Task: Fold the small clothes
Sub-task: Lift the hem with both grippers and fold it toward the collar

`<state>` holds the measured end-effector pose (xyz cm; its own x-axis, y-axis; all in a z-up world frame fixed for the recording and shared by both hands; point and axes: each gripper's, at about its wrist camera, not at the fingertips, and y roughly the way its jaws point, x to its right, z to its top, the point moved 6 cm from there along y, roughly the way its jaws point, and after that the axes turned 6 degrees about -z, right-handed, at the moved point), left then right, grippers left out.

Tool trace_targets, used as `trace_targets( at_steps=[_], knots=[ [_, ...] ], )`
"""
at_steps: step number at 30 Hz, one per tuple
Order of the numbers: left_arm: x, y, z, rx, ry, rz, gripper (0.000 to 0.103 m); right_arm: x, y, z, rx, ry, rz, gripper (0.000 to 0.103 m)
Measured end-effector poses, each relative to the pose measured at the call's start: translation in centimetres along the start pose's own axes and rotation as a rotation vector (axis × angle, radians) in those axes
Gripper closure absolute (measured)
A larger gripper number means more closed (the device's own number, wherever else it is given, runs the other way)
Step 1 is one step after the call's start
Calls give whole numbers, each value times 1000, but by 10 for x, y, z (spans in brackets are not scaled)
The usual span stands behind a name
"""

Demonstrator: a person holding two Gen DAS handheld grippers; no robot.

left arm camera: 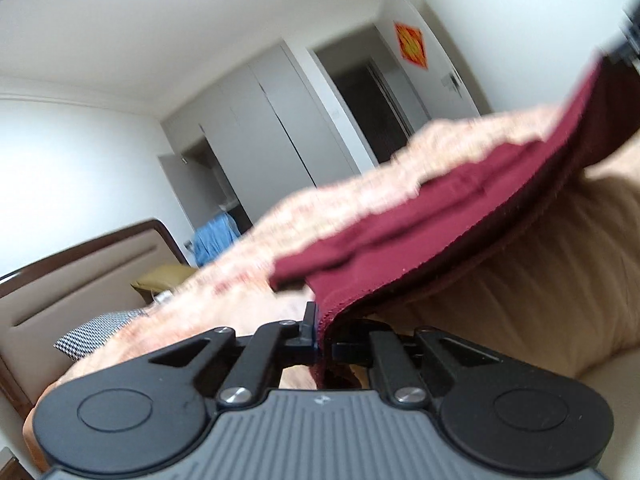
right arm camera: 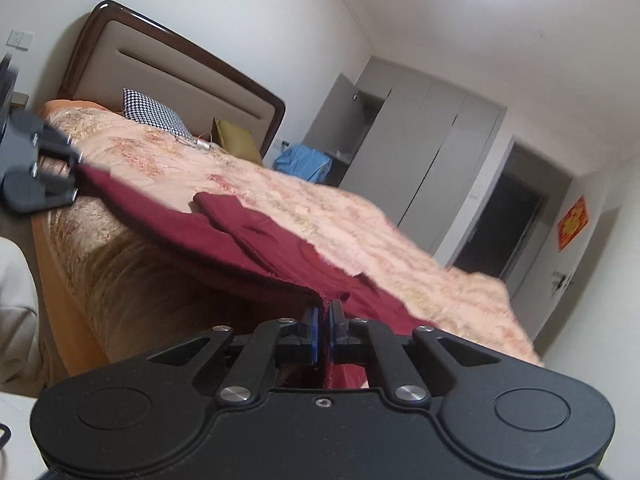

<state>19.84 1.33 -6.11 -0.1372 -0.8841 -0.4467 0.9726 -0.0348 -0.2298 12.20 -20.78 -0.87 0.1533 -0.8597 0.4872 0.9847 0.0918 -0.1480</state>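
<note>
A dark red garment (left arm camera: 432, 232) lies partly on the bed and is stretched along the bed's near edge between my two grippers. My left gripper (left arm camera: 322, 332) is shut on one corner of its hem. My right gripper (right arm camera: 323, 332) is shut on the other corner of the garment (right arm camera: 256, 236). In the right wrist view the left gripper (right arm camera: 74, 176) shows at the far left, holding the taut hem. The far part of the garment rests folded on the bedspread.
The bed has a peach floral bedspread (right arm camera: 360, 216), a brown-framed headboard (right arm camera: 192, 68), a checkered pillow (right arm camera: 156, 114) and an olive pillow (right arm camera: 236, 140). Grey wardrobes (right arm camera: 424, 136), a blue cloth (right arm camera: 304, 162) and a dark doorway (right arm camera: 500, 224) stand behind.
</note>
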Motion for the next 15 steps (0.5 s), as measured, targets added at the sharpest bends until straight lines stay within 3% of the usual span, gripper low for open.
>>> trace_targets(
  at_steps=[7,11,15],
  knots=[
    [-19,-43,32,118,-65,-5,98,18,-54,23,79,-6,-35,100],
    [-26,-80,45,142,-71,-35,98,29,-97,39,73,8,35,99],
    [-43,-123,56,131,-144,-109,98,41,-134,55,67,11,98,99]
  ],
)
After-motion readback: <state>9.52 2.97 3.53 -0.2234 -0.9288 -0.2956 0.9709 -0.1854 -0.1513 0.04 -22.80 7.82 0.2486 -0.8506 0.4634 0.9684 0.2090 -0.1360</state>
